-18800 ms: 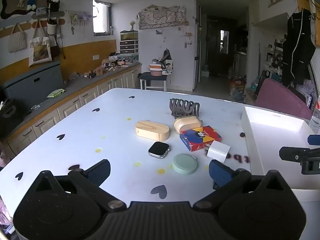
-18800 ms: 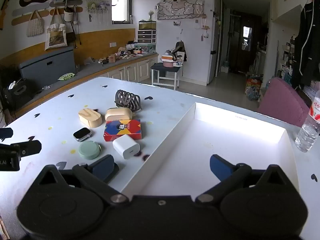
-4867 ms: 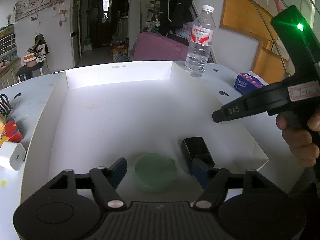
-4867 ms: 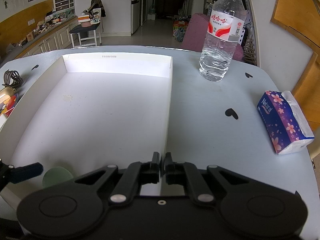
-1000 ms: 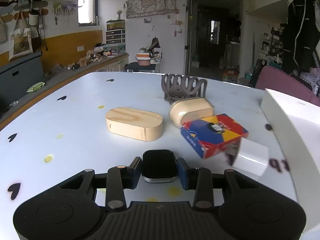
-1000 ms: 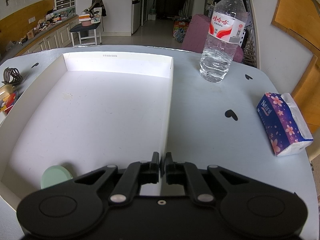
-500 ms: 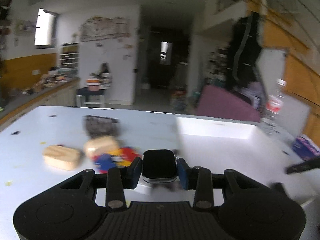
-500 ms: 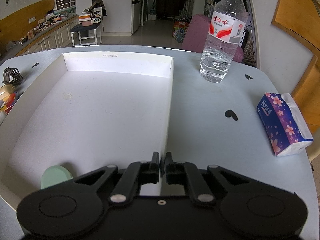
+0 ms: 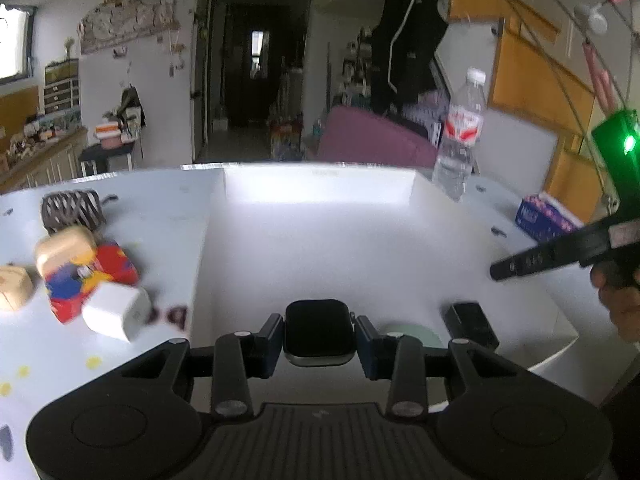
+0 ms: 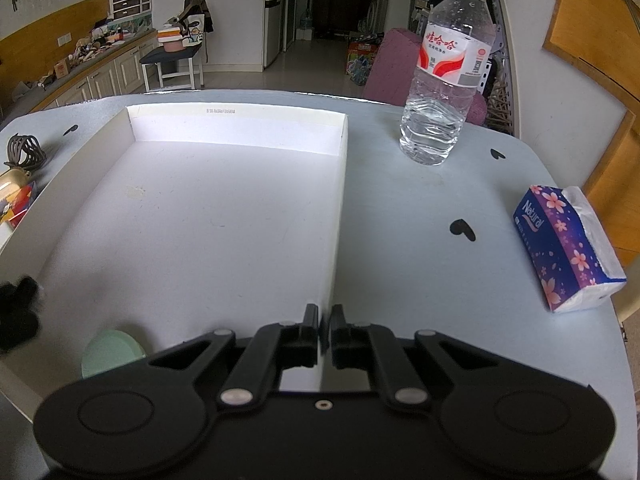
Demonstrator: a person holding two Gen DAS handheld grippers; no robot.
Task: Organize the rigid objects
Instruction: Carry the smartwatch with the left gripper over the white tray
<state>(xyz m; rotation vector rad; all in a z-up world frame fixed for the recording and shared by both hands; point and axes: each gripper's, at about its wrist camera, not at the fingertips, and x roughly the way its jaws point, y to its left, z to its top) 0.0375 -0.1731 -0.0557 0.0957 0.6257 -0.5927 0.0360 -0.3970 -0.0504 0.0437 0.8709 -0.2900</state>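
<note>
1. Watch point(image 9: 319, 330): the left gripper point(image 9: 319, 340) has it pinched by its two sides, face up, fingers closed firmly against it, over the near part of the white tray point(image 9: 316, 184).
2. Green disc point(image 9: 416, 334) lies on the tray floor just right of the watch, partly hidden by the right finger; a black block point(image 9: 472, 322) sits just beyond it to the right.
3. Right gripper point(image 10: 325, 334) has its fingers drawn together on the tray's right wall near the near corner, seemingly steadying the tray; whether they truly bite the wall is hard to tell.
4. Step in hand, as judged: setting the watch down inside the tray. Doing it well means lowering until the watch rests on the floor, on bare floor left of the disc, so it neither lands on the disc nor knocks it.
5. Fingers should part only once the watch is down flat, then draw back toward the near side without dragging it.
6. Outside the tray at left wait a white cube point(image 9: 114, 316), a red box point(image 9: 96, 276), two wooden cases and a hair claw point(image 9: 72, 210); most of the task seems still ahead.
</note>
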